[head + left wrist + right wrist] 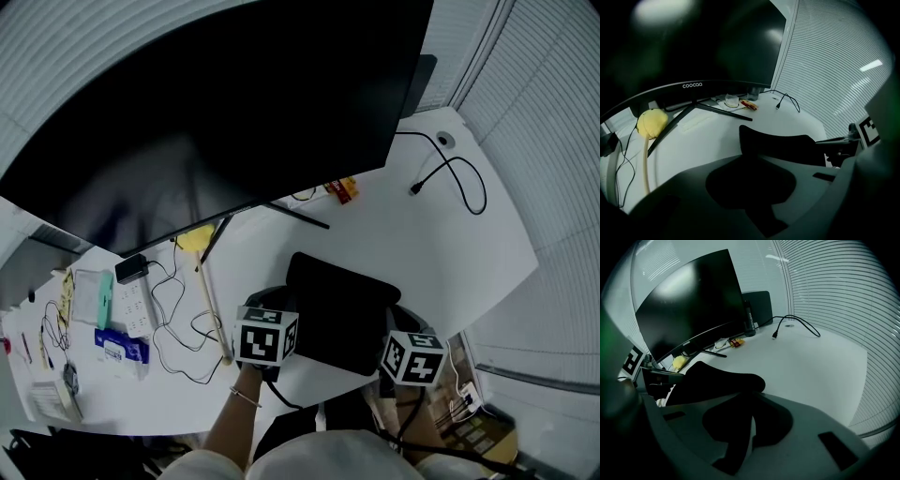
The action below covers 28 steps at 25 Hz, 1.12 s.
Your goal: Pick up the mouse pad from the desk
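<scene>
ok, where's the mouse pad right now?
Head view, centre: the mouse pad is at the desk's near edge, in front of the monitor, gripped at its near corners by the left claw and right claw.

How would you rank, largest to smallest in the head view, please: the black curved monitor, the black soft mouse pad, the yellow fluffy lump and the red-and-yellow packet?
1. Black curved monitor
2. Black soft mouse pad
3. Yellow fluffy lump and red-and-yellow packet: too alike to rank
</scene>
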### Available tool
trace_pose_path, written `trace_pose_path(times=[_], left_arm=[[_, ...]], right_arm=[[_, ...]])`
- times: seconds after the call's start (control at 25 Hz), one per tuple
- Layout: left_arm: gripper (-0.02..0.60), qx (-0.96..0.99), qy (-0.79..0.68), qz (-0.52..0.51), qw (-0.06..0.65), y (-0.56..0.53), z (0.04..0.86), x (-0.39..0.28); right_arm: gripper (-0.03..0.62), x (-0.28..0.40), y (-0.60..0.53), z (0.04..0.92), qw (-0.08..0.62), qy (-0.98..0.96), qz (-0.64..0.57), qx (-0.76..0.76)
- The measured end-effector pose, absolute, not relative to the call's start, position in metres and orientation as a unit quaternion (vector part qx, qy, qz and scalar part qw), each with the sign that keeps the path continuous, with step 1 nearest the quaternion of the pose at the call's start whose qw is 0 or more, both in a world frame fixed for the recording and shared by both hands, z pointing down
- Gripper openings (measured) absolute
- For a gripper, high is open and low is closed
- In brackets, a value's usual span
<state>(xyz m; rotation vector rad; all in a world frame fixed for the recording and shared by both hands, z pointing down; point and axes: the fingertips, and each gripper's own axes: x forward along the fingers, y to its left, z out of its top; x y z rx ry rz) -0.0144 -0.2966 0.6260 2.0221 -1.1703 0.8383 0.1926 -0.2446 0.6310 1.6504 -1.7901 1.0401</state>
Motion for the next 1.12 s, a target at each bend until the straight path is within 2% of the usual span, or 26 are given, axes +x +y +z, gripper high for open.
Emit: trace_pose_path(times=[0.44, 1.12], left_arm=[[0.041, 0.800, -0.455, 0.278, 0.275, -0.297, 0.576, 0.001], [0.043, 0.852, -0.459, 0.196, 0.158, -0.323, 0.466, 0.042]], right_arm=[[0.055, 0.209, -0.244, 0.578, 0.206, -0.664, 0.329, 0.639], [0.055, 0.248, -0.263, 0.464, 0.140, -0.675, 0.214, 0.691]])
